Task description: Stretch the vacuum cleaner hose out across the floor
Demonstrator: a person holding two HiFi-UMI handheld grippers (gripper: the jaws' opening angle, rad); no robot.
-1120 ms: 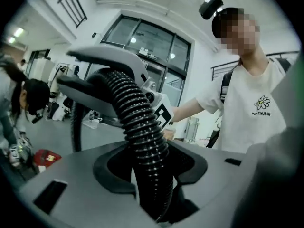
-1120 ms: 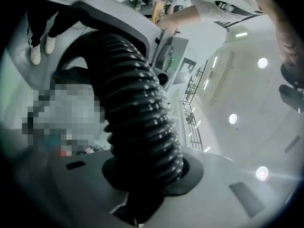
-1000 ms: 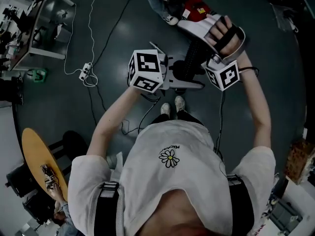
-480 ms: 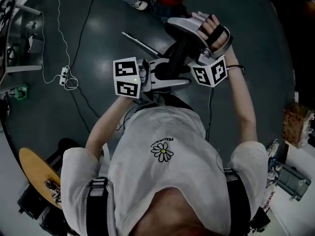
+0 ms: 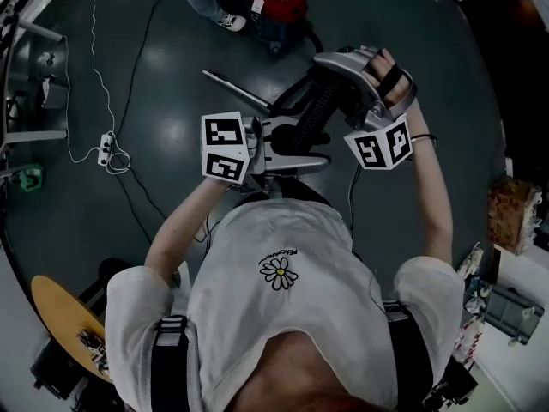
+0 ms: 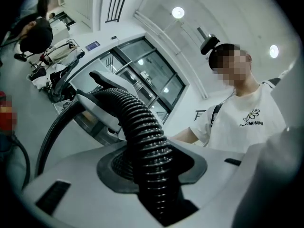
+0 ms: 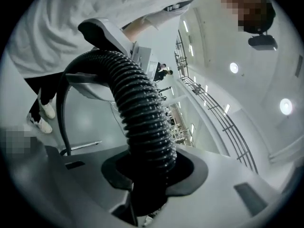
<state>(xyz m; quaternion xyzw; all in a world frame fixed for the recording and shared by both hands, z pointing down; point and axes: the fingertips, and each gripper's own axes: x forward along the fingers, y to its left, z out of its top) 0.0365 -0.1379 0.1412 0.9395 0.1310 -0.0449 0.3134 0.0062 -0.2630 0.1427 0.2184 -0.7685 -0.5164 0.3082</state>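
A black ribbed vacuum hose (image 5: 318, 108) hangs between my two grippers above the floor. My left gripper (image 5: 316, 144) is shut on the hose's lower stretch. My right gripper (image 5: 333, 69) is shut on the hose higher up. In the left gripper view the hose (image 6: 142, 132) rises from the shut jaws of the left gripper (image 6: 156, 177) and curves over to the other gripper. In the right gripper view the hose (image 7: 142, 120) comes up out of the jaws of the right gripper (image 7: 147, 177) in the same way. The red vacuum cleaner (image 5: 279, 7) stands on the floor at the top.
A metal wand (image 5: 236, 88) lies on the dark floor left of the hose. A white power strip (image 5: 106, 148) with a thin cable lies at the left. Another person's shoes (image 5: 225, 17) show beside the vacuum. A yellow round tabletop (image 5: 58, 316) is at the bottom left.
Both grippers keep their hold on the hose. The right hand has sunk and rolled, and the left has shifted left. The red vacuum cleaner now shows more fully at the top.
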